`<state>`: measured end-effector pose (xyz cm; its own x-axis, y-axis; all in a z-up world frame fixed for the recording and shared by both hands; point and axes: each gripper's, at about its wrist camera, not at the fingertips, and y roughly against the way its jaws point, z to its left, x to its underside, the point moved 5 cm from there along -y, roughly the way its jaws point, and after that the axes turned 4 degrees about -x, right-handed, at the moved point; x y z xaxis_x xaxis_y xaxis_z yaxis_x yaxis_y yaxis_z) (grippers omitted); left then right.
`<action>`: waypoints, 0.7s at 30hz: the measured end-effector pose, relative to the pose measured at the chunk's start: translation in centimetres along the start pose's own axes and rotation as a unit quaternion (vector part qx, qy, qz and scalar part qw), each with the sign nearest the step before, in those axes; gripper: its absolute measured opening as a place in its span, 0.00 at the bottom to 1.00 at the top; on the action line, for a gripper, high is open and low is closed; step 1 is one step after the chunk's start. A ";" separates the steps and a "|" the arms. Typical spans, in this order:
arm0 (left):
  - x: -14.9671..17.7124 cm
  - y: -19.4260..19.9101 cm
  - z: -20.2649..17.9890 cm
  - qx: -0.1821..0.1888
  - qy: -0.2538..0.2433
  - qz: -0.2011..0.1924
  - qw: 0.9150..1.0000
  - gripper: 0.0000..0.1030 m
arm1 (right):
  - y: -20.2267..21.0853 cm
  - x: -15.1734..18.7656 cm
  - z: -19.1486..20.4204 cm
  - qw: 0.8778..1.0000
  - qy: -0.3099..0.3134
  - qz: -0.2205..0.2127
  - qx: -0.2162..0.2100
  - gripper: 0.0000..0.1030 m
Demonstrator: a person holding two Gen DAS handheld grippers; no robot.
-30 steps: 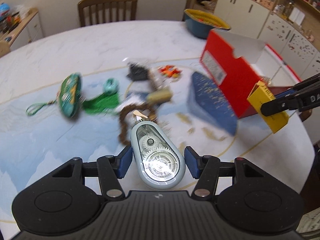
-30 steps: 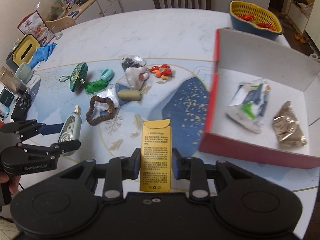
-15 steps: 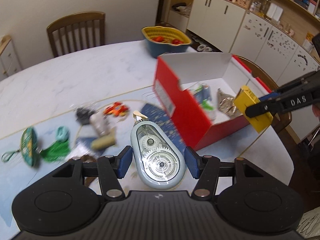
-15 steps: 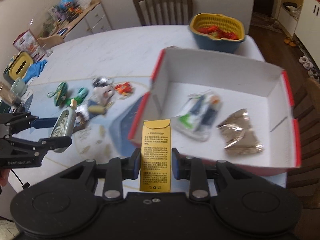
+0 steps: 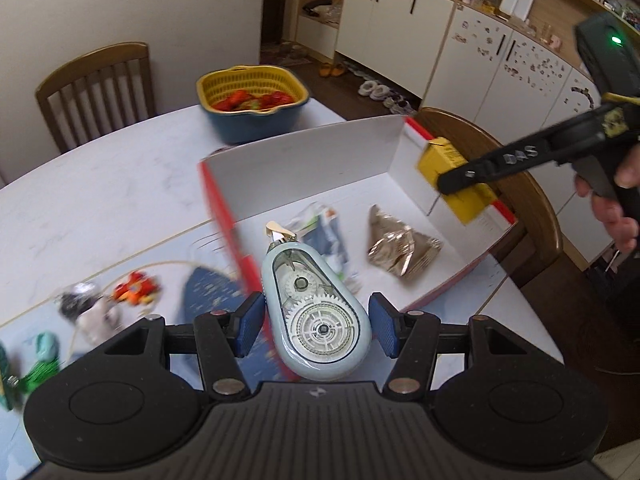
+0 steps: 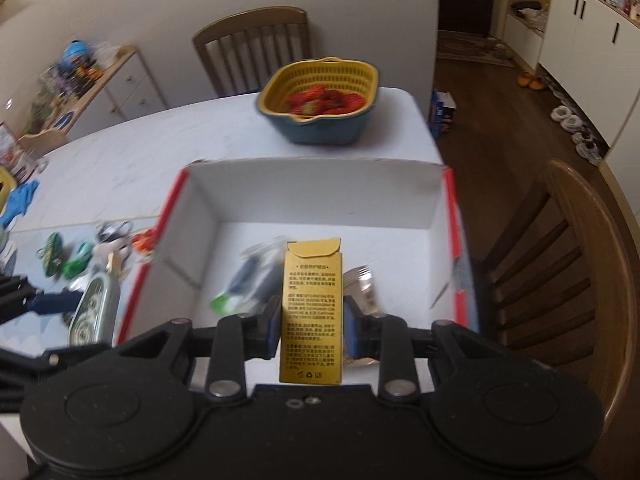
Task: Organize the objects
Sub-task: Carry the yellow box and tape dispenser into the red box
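My left gripper point(image 5: 316, 326) is shut on a pale blue correction tape dispenser point(image 5: 316, 304) with clear gears, held in the air over the near left corner of the red box point(image 5: 304, 168) with white walls. My right gripper point(image 6: 312, 330) is shut on an upright yellow carton point(image 6: 312, 312) above the box's inside point(image 6: 320, 192). From the left wrist view the yellow carton point(image 5: 456, 184) hangs over the box's far right rim. A blue-green plastic packet point(image 6: 248, 280) and a brown foil packet point(image 5: 400, 248) lie on the box floor.
A yellow and blue basket of strawberries point(image 6: 320, 100) stands behind the box. Several small items point(image 5: 132, 292) lie on the blue mat to the left. A wooden chair point(image 6: 560, 260) stands close at the table's right edge, another chair point(image 5: 96, 84) at the back.
Both grippers have swung right and up, from over the mat with the small items to over the red box, each still gripping its object.
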<state>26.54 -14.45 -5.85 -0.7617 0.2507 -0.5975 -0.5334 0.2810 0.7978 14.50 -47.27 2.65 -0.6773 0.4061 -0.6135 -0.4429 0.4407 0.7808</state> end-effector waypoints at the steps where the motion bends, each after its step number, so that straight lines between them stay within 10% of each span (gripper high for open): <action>1: -0.5 -0.5 -0.5 0.001 -0.003 0.002 1.000 0.55 | -0.4 -0.3 -0.5 1.000 -0.004 0.001 0.002 0.28; 21: -4.9 -11.1 -6.8 -0.002 -0.053 0.068 0.996 0.55 | -9.2 -1.5 -3.9 0.997 0.033 0.069 0.025 0.28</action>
<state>33.73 -25.08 -11.19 -0.7844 0.3827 -0.4882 -0.4288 0.2342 0.8725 17.30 -55.11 -3.18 -0.7675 0.4122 -0.4910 -0.3145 0.4254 0.8486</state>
